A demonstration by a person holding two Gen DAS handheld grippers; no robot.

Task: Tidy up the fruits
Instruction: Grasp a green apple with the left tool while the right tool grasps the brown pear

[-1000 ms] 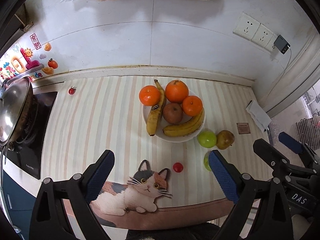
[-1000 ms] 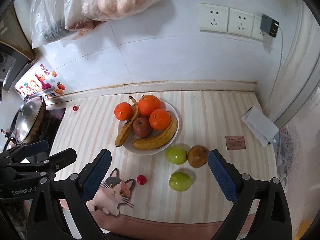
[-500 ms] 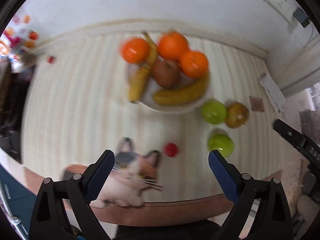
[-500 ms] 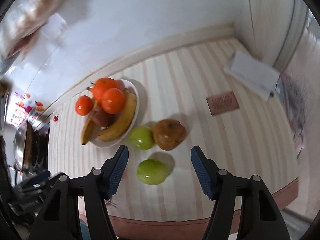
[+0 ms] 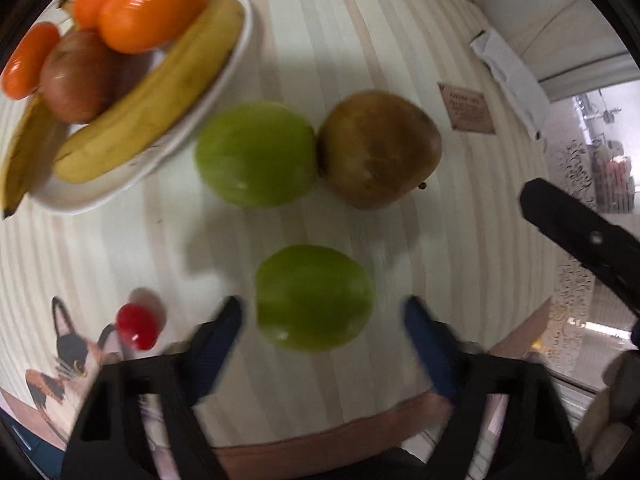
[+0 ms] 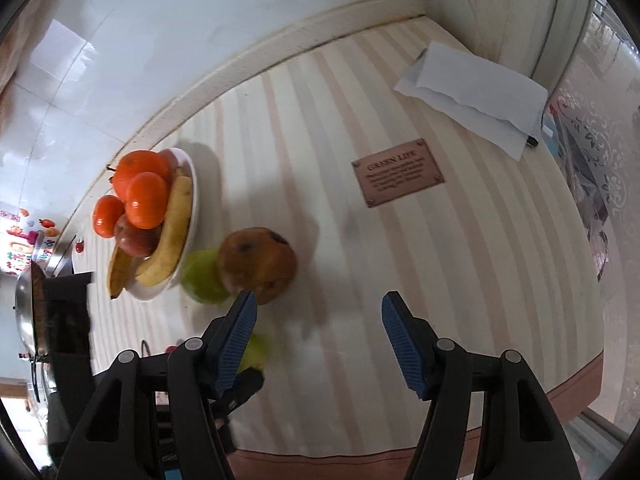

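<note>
A white plate (image 5: 236, 60) holds oranges (image 5: 150, 4), a reddish apple (image 5: 76, 76) and bananas (image 5: 148, 108). On the striped counter beside it lie a green apple (image 5: 256, 154), a brown pear (image 5: 378, 148) and a nearer green apple (image 5: 314, 298). My left gripper (image 5: 322, 320) is open, its fingers on either side of the nearer green apple. My right gripper (image 6: 318, 316) is open and empty, just in front of the brown pear (image 6: 258, 264), with the plate (image 6: 192, 200) to its left.
A small red fruit (image 5: 138, 326) lies by a cat picture (image 5: 64, 364) at the counter's front edge. A brown label (image 6: 398, 176) and white paper (image 6: 472, 96) lie at the right. A pot (image 6: 26, 308) stands far left.
Both grippers have dropped forward and closer to the loose fruit. The left gripper's fingers have narrowed and now flank the nearer green apple. The right one nears the pear.
</note>
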